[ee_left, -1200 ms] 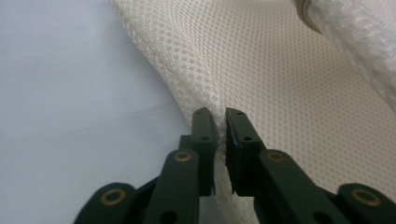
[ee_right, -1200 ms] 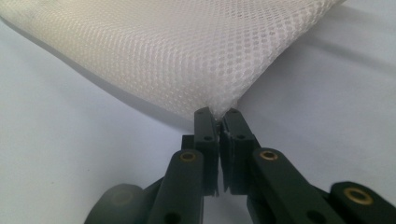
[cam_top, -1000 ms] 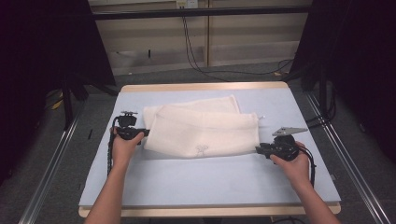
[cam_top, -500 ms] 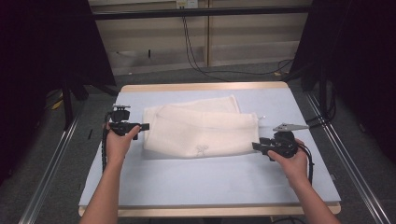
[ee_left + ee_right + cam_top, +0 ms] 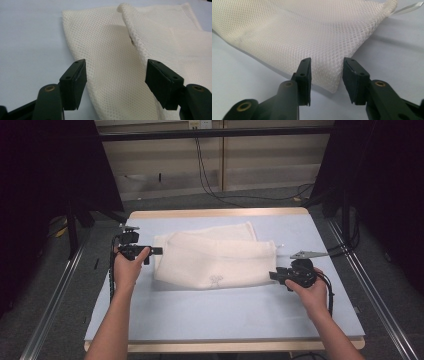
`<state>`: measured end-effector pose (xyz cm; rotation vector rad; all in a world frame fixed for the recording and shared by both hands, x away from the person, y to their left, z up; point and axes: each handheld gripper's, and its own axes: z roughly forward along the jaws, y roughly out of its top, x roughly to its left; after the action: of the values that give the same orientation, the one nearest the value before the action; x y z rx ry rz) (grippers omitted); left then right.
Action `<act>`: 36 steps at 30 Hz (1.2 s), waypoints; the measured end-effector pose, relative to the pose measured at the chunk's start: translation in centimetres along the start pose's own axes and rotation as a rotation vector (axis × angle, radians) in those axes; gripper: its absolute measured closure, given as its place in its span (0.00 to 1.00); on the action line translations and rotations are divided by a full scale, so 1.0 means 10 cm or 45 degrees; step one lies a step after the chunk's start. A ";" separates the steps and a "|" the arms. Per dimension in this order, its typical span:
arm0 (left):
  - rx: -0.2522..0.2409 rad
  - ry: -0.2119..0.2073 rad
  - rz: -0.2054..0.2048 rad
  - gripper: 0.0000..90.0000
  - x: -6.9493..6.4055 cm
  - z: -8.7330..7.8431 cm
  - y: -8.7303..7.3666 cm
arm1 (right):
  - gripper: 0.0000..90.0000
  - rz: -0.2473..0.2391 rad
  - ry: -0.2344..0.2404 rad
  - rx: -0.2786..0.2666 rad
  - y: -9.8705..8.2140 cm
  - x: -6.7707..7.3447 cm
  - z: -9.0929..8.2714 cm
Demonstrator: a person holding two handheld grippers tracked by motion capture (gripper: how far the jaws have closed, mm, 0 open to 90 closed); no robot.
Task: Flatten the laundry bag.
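Observation:
A cream mesh bag (image 5: 215, 260) lies folded flat in the middle of the pale blue table (image 5: 225, 312). My left gripper (image 5: 156, 251) sits at the bag's left edge. In the left gripper view its jaws (image 5: 116, 75) stand wide apart above the mesh (image 5: 110, 57) without touching it; they have just been opening. My right gripper (image 5: 272, 275) is at the bag's near right corner. In the right gripper view its jaws (image 5: 326, 75) straddle that corner of the mesh (image 5: 312, 35) with gaps on both sides; they have just been closing a little.
A white tab (image 5: 409, 7) sticks out of the bag's far right corner. The table has a wooden rim (image 5: 220, 213), with metal rails (image 5: 55, 310) along both sides. Cables (image 5: 225, 195) lie on the floor behind. Dark curtains stand left and right.
My left gripper has let go of the bag's left edge, opened and lifted slightly toward the far side. My right hand has stayed at the right corner.

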<state>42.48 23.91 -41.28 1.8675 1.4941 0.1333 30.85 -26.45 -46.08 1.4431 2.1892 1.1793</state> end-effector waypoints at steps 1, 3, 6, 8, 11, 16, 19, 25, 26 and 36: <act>-0.002 -0.001 -0.004 0.37 -0.01 0.00 0.01 | 0.69 -0.001 -0.008 0.008 0.00 0.00 0.00; 0.016 -0.002 0.004 0.37 -0.01 -0.01 0.02 | 0.70 0.003 -0.010 0.013 0.00 0.00 0.00; -0.001 -0.013 0.008 0.37 -0.06 -0.02 0.04 | 0.73 -0.002 -0.007 0.010 0.01 0.00 0.00; 0.005 0.003 0.011 0.37 -0.07 -0.03 0.05 | 0.74 -0.008 -0.005 0.014 0.01 -0.01 0.00; 0.018 -0.006 0.003 0.37 -0.06 0.00 0.06 | 0.74 -0.005 -0.008 0.015 0.00 0.00 0.00; 0.034 0.026 0.022 0.36 -0.03 0.01 0.06 | 0.75 -0.021 -0.025 0.030 0.00 0.01 0.01; 0.030 0.028 0.004 0.36 0.01 -0.03 0.07 | 0.76 -0.027 -0.031 0.024 0.00 0.02 0.02; 0.011 -0.014 -0.010 0.33 0.02 -0.04 0.08 | 0.77 -0.025 -0.032 0.028 0.00 0.01 0.02; 0.007 -0.035 -0.017 0.33 0.01 -0.03 0.08 | 0.78 -0.025 -0.034 0.028 0.00 0.01 0.02; 0.044 -0.092 0.025 0.37 -0.17 0.11 0.11 | 0.81 -0.023 -0.028 0.024 0.02 0.00 0.01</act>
<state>43.43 21.81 -40.84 1.8945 1.4376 0.0492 31.02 -26.33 -46.05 1.4345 2.1997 1.1340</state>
